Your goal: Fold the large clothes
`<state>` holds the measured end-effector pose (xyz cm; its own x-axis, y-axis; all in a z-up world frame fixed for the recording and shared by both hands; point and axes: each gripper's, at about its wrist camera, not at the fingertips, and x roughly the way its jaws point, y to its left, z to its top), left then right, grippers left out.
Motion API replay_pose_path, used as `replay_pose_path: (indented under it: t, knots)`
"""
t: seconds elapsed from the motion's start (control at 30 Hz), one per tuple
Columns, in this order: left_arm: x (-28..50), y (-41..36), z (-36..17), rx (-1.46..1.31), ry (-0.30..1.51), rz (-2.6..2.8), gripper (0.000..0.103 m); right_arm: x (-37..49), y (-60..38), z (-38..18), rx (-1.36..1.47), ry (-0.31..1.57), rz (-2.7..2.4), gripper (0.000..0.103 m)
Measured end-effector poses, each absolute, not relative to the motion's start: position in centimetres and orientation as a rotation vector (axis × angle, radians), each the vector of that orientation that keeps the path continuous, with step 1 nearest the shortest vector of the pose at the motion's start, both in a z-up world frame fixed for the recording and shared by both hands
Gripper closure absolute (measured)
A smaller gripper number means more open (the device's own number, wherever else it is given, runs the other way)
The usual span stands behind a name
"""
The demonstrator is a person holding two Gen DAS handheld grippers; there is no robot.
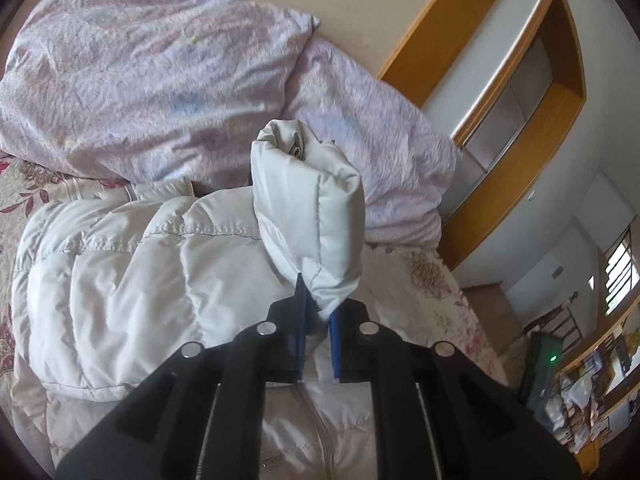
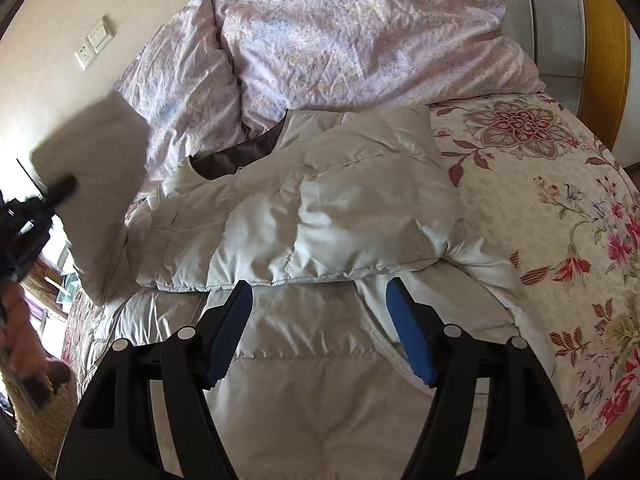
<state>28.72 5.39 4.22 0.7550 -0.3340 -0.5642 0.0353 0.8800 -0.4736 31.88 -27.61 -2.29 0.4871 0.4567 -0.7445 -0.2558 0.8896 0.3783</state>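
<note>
A cream puffer jacket (image 2: 320,208) lies front up on the bed, with one sleeve folded across its chest. My right gripper (image 2: 319,285) hovers open just above the jacket's middle, with only flat fabric below its blue pads. My left gripper (image 1: 318,300) is shut on the cuff end of the other sleeve (image 1: 308,208) and holds it up over the jacket body (image 1: 140,272). In the right wrist view that lifted sleeve (image 2: 92,176) is a blur at the far left, and the left gripper (image 2: 60,192) is beside it.
A crumpled lilac duvet (image 2: 360,32) is heaped behind the jacket at the head of the bed. The floral bedspread (image 2: 540,200) runs out to the bed's right edge. A wooden-framed wardrobe (image 1: 520,160) stands past the bed. Wall sockets (image 2: 94,42) sit at the upper left.
</note>
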Motion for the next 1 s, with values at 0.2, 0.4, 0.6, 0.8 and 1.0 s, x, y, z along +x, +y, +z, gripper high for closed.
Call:
replay_pose_path:
  t: [0.2,0.4,0.6,0.8,1.0]
  knots:
    - [30.4,1.2,-0.7,-0.425,0.901,-0.314,0.047,31.9,-26.8,-1.6,0.216,0.957,0.446,0.032]
    - [27.0,5.9,4.0,-0.402,0.732,-0.261,0.021,31.6,-23.6,1.4,0.169,0.862,0.527,0.035]
    - [26.2,13.4,5.2,-0.282,0.681,0.073,0.02,32.0,-15.6,2.8,0.008,0.751,0.667,0.042]
    - [26.3,17.3,2.1,-0.182,0.747,0.241,0.02,33.4,-9.8,0.1,-0.106,0.751,0.7,0.049]
    - [28.5,18.4,-1.7,-0.141,0.824,0.305,0.02,35.3,-9.8,-3.7,-0.141,0.82,0.654,0.052]
